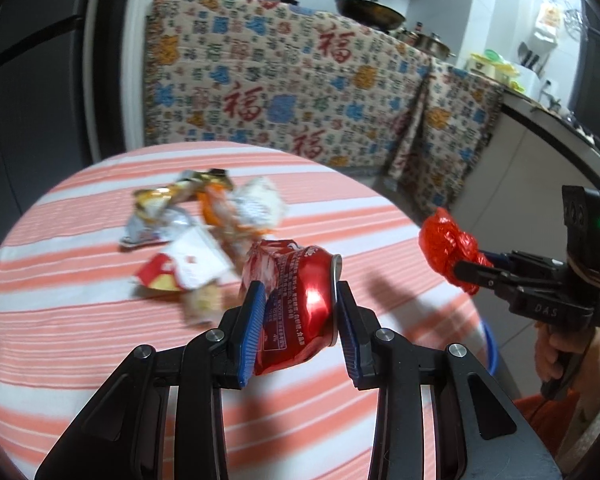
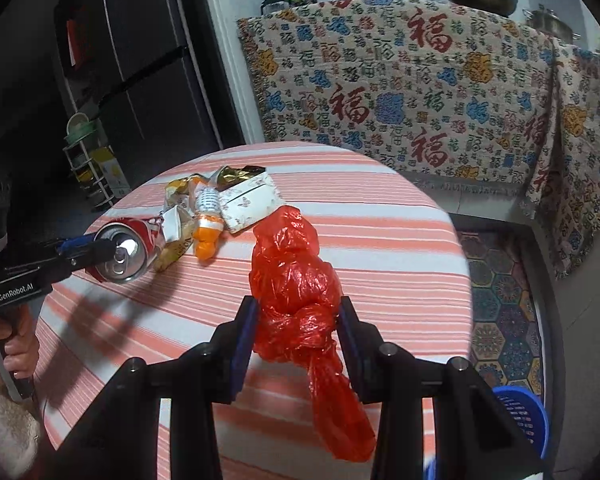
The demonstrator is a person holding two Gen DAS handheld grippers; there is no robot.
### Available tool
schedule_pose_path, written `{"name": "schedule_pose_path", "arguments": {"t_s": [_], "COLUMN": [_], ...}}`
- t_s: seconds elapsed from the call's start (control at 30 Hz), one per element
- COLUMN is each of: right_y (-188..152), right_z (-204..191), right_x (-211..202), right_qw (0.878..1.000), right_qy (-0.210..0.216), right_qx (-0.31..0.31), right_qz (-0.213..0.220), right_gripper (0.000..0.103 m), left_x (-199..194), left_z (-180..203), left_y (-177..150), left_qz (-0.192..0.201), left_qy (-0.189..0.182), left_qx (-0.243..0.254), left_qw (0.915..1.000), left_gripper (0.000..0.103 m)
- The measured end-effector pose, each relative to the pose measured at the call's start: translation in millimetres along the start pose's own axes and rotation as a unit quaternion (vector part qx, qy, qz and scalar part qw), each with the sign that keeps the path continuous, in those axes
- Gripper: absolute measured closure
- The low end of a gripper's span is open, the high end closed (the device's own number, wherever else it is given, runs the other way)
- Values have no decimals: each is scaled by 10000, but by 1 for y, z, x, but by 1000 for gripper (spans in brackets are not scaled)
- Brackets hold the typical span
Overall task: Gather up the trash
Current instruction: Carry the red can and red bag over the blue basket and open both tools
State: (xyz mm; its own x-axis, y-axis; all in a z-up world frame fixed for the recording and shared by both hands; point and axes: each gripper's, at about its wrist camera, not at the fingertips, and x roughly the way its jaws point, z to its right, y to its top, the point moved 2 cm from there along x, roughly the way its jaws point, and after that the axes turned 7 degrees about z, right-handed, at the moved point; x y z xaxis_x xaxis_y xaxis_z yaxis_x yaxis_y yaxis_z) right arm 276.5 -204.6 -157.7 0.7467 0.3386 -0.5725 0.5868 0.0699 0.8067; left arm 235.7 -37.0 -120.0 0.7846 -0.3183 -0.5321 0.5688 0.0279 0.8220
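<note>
Fingers of the left gripper (image 1: 300, 300) clamp a dented red can (image 1: 296, 304); right gripper (image 2: 298, 318) fingers pinch a knotted red bag (image 2: 296, 288).

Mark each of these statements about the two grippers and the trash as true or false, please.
1. The left gripper holds a crushed red can. True.
2. The right gripper is empty. False: it grips a red plastic bag.
3. Wrappers lie on the striped tablecloth. True.
4. The blue basket stands on the table. False: it is below the table edge, beside it.
</note>
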Motion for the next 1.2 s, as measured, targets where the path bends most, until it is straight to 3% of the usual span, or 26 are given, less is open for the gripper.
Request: {"name": "schedule_pose_path", "arguments": {"t_s": [0.3,0.6,0.83,1.2], "right_y": [-17,-63,-97,-118], "right_z": [77,166,220,256], "right_x": [-55,-120,-143,-152], "right_qw": [9969,9830,9679,9609], "right_qy": [-588,-1422,-1875,-1966], "right_qx": [506,1160,1663,1930], "right_qz": [140,82,-200,-291], "right_gripper": [63,63,63,62], "left_x": [18,59,102,142], "left_z": [97,214,282,324], "left_y": [-2,-14,-35,-62], "left_qz": [-98,-443,-812,-1107], "left_qy": [-749,-1630,-1902,-1913], "left_qx": [227,416,633,672], "left_qw": [9969,9848,9763,9729], "left_gripper": [68,68,68,68]}}
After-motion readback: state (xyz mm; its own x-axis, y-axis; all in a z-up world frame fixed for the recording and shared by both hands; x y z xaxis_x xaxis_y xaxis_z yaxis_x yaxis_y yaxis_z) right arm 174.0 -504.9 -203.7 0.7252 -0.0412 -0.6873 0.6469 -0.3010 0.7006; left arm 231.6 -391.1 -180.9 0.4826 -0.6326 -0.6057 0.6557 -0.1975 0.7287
